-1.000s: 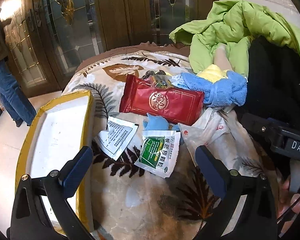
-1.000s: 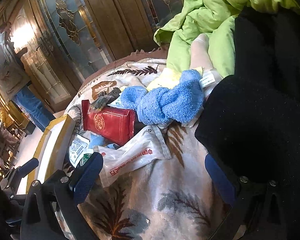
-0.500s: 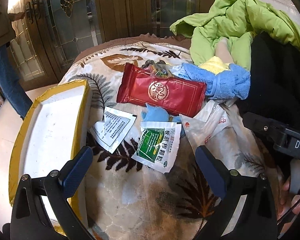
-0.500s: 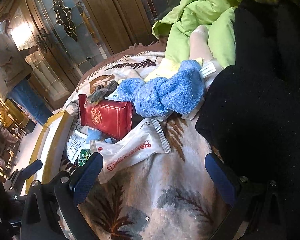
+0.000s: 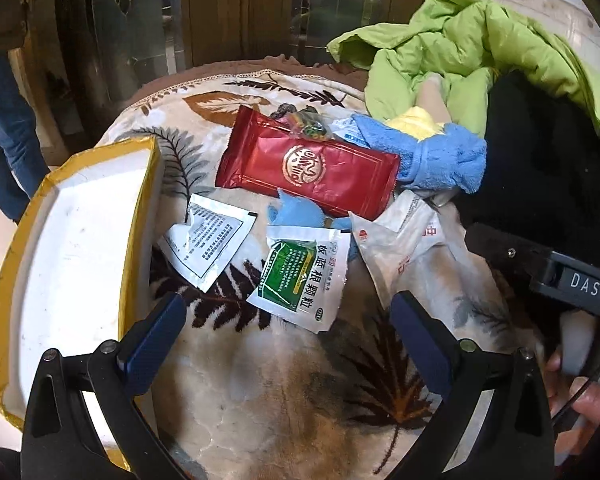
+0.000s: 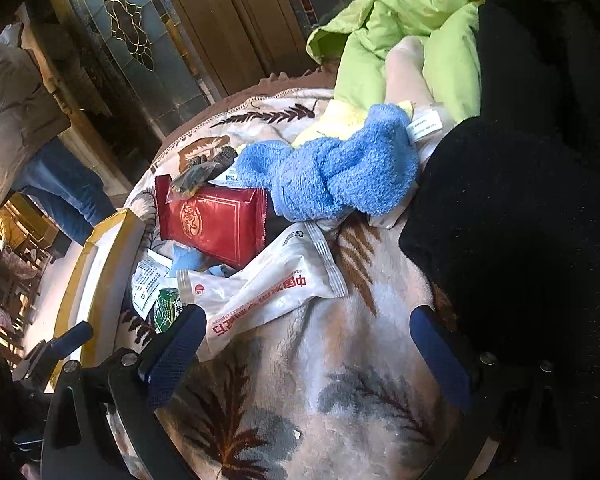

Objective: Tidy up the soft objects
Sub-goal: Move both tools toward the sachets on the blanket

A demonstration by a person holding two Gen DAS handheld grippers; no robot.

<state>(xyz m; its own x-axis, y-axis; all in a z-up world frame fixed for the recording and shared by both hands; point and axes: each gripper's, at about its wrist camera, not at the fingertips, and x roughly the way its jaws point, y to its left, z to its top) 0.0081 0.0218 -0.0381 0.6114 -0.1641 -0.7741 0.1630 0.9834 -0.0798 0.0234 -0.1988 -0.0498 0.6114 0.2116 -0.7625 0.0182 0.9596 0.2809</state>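
On a leaf-patterned blanket (image 5: 260, 380) lie a red foil pack (image 5: 312, 168) (image 6: 216, 220), a green-and-white sachet (image 5: 300, 276), a white printed sachet (image 5: 208, 240), a long white packet (image 5: 400, 248) (image 6: 268, 288) and a blue fuzzy cloth (image 5: 436, 156) (image 6: 332, 176). A small light-blue item (image 5: 296, 212) peeks from under the red pack. My left gripper (image 5: 288, 332) hovers open just short of the green sachet. My right gripper (image 6: 304, 344) is open near the white packet, holding nothing.
A yellow-edged white tray (image 5: 68, 264) (image 6: 100, 264) sits at the blanket's left. A green jacket (image 5: 480, 52) and black clothing (image 6: 520, 208) pile up on the right. A person in jeans (image 5: 0, 128) stands by the wooden doors (image 5: 220, 8).
Both grippers have crept slightly forward toward the packets; the left view has shifted a little right. Nothing on the blanket has moved.
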